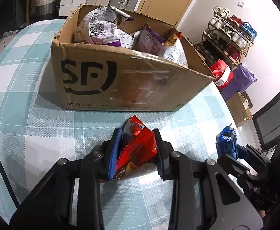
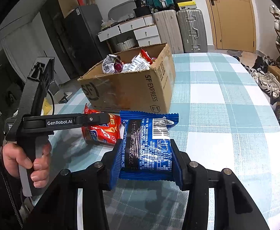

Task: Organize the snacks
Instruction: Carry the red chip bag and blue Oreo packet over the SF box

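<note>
The open cardboard box (image 1: 120,80) sat ahead of both claws, ready to receive snacks. The left gripper (image 1: 137,134) was clamped on a red packet (image 1: 138,145); the right gripper (image 2: 146,143) pinched a blue packet (image 2: 149,143), probably both lifted off the checked tablecloth (image 2: 226,115) for boxing.

Cardboard box (image 2: 132,88) reads "SF EXPRESS", "95338"; left hand-held gripper (image 2: 99,119) "GenRobot.AI".
</note>
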`<action>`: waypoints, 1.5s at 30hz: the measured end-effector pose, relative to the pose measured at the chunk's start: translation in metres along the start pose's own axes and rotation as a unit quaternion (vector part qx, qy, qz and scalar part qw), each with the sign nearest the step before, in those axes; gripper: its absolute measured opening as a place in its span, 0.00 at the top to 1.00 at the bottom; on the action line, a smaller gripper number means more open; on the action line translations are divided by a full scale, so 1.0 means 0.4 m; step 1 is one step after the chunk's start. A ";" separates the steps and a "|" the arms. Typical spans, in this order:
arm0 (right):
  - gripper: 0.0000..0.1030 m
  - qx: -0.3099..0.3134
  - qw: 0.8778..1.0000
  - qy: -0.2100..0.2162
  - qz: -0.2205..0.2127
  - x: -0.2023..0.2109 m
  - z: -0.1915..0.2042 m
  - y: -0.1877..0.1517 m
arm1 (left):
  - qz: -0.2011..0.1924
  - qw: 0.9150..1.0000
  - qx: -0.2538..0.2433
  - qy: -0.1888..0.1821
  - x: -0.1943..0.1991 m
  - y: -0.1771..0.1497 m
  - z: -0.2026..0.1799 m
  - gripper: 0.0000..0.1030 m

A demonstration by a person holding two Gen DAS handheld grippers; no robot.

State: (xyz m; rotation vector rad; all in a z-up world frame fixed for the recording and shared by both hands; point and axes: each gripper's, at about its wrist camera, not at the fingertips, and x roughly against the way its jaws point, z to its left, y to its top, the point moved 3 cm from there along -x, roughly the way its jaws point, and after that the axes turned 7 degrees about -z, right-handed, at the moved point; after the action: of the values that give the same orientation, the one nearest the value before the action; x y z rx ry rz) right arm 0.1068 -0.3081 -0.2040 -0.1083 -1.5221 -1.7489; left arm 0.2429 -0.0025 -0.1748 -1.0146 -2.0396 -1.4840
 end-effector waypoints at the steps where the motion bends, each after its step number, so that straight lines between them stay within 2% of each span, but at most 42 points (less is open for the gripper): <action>1: 0.55 0.000 1.000 0.000 -0.001 0.002 0.002 0.000 | 0.001 1.000 0.001 -0.004 0.004 -0.005 0.001 0.72; 14: 0.55 0.008 1.000 0.008 -0.007 0.027 0.037 0.008 | -0.035 0.999 -0.016 -0.018 0.150 -0.052 -0.007 0.72; 23: 0.55 0.008 0.999 0.035 -0.015 0.038 0.082 0.046 | -0.058 0.998 -0.023 -0.025 0.261 -0.029 -0.012 0.72; 37: 0.55 0.022 0.997 0.067 -0.036 0.042 0.150 0.167 | -0.101 0.993 -0.040 -0.033 0.426 0.098 -0.020 0.72; 45: 0.55 0.014 0.996 0.076 -0.046 0.007 0.143 0.265 | -0.113 0.992 -0.047 -0.034 0.433 0.192 -0.030 0.72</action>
State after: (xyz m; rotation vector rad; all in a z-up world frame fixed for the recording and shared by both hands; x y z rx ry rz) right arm 0.1446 -0.2555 -0.1025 0.1069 -1.4597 -1.7648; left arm 0.1885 0.0529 -0.0017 -0.9058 -2.2113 -1.6950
